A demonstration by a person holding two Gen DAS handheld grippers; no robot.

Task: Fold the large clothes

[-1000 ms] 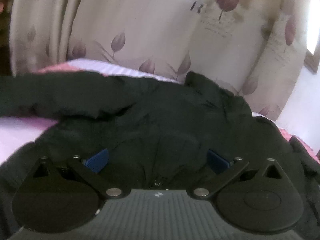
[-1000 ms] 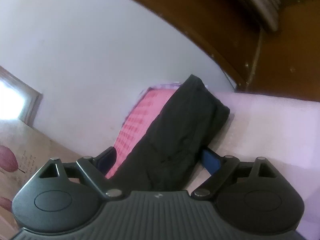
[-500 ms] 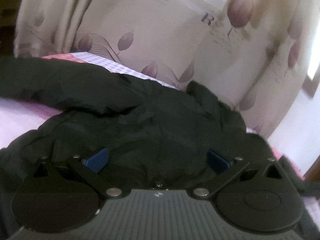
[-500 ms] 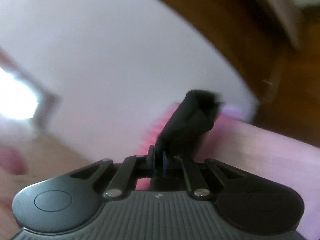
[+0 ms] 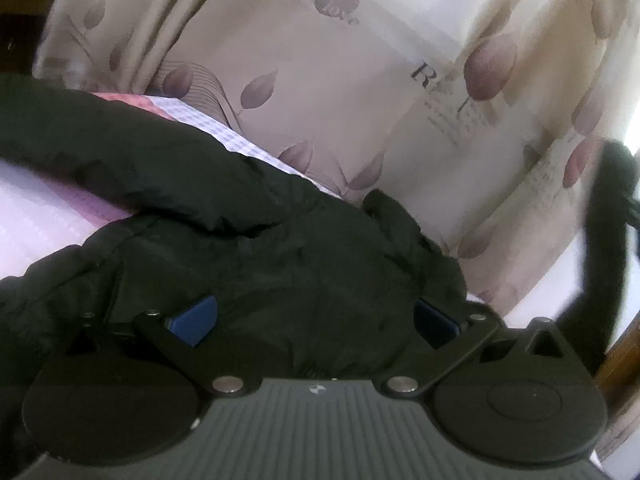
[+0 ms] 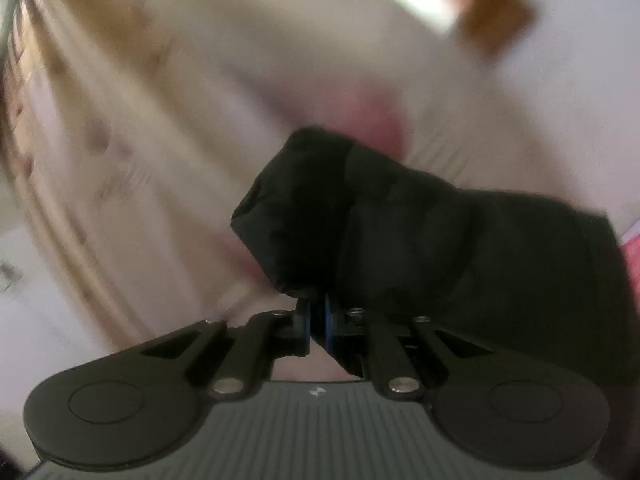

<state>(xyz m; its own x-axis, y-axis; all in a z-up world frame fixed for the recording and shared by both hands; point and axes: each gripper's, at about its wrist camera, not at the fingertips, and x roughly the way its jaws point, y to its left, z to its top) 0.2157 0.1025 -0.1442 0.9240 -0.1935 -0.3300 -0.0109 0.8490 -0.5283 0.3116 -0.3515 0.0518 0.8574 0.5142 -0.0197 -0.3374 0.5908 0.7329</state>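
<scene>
Puffy black quilted jacket (image 5: 248,256) on pink checked bedsheet (image 5: 44,220). Left gripper (image 5: 316,316) fingers spread over jacket. Right gripper (image 6: 317,322) fingers pinching black fabric fold.

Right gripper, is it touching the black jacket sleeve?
Touching. The right wrist view shows the right gripper shut on the end of the black jacket sleeve, fabric pinched between its blue pads.

Left claw (image 5: 316,320): black linkage arms, silver rivets, blue pads, ribbed grey housing.
Right claw (image 6: 317,326): same black arms, round discs, small white logo.
</scene>
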